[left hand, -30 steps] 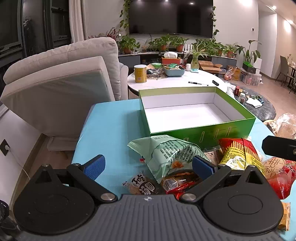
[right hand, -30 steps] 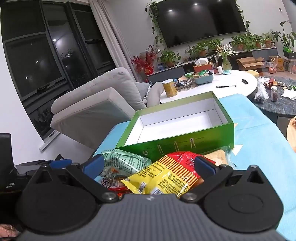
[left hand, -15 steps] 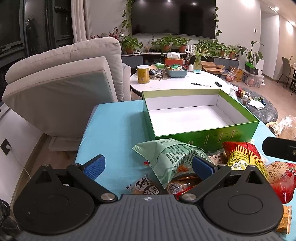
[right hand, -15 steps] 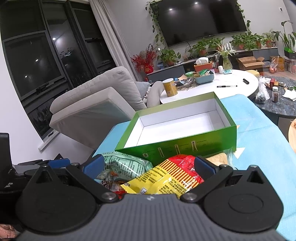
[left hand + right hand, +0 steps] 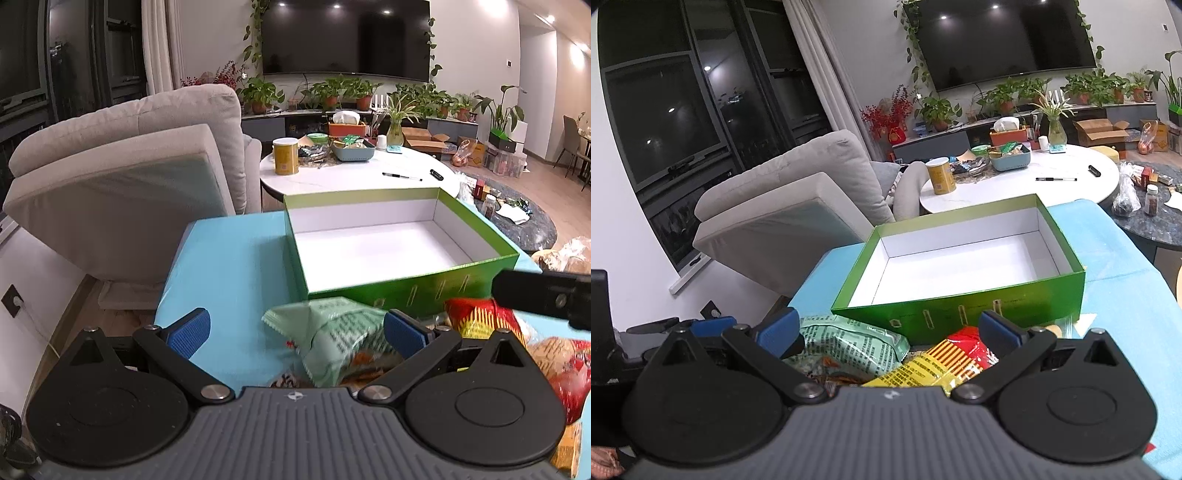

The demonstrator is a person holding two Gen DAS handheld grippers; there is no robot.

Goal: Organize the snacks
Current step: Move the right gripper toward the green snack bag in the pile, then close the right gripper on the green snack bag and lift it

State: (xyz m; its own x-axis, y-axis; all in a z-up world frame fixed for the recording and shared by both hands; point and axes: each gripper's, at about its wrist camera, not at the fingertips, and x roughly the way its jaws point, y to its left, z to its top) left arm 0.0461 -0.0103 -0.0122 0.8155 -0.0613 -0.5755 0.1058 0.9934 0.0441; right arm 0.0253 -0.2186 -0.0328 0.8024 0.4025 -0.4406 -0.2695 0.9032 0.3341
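A living room at night is seen: dark TV upper centre, potted plants, a grey sofa at left, a white round table behind. The work surface is a table under a light blue cloth (image 5: 229, 266).

Left gripper (image 5: 295, 332), lower centre of the left wrist view: blue pads are held wide apart, nothing clamped. The pale green snack bag (image 5: 332, 336) is seen just ahead of and between the pads, nearer the right-hand pad; contact cannot be told. Its long axis is laid roughly left-to-right across the frame, so it is spanned crosswise by the pads.

Right gripper (image 5: 888, 328), lower centre of the right wrist view: pads also held wide apart, nothing gripped. The red and yellow snack bag (image 5: 945, 363) is seen between the pads, toward the right-hand one, slanted from lower left to upper right. The green bag (image 5: 849, 347) is seen beside it, toward the left pad.

The green bag is judged nearer the left gripper, the red and yellow bag nearer the right.

The open green box (image 5: 406, 291) is found beyond the pile, centre to right of frame, white inside, empty. Its long side is faced toward both grippers. No snack has been placed in it yet, so the task is judged barely begun.
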